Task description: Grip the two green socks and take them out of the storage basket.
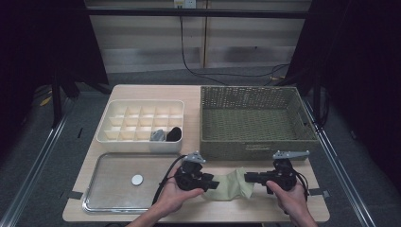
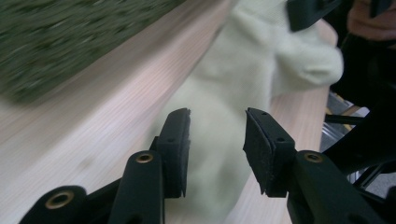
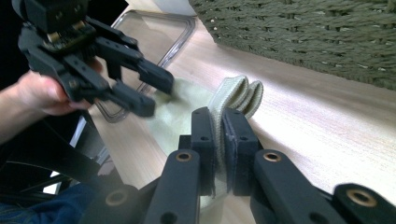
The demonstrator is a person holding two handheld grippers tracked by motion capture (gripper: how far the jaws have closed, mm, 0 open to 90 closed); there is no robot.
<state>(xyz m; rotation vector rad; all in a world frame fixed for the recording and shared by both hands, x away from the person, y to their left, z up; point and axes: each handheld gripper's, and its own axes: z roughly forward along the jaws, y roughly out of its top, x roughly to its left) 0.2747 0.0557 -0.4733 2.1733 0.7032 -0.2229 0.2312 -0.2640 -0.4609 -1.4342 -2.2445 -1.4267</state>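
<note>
A pale yellow-green sock (image 1: 231, 186) lies on the wooden table near its front edge, between my two grippers. My right gripper (image 1: 248, 177) is shut on the sock's ribbed cuff (image 3: 236, 95), which stands folded between the pads. My left gripper (image 1: 213, 184) is at the sock's other end. In the left gripper view its jaws (image 2: 217, 126) stand apart, with the sock (image 2: 233, 88) lying in the gap and beyond it, and the pads do not press it. The right gripper view shows the left gripper (image 3: 154, 93) open over the sock's end (image 3: 182, 109).
A green wicker basket (image 1: 255, 147) stands behind the sock at the right. A cream divided box (image 1: 142, 142) at the back left holds a dark item (image 1: 174, 134) and a grey one (image 1: 158, 135). A clear tray (image 1: 108, 198) with a white disc (image 1: 137, 179) lies at the front left.
</note>
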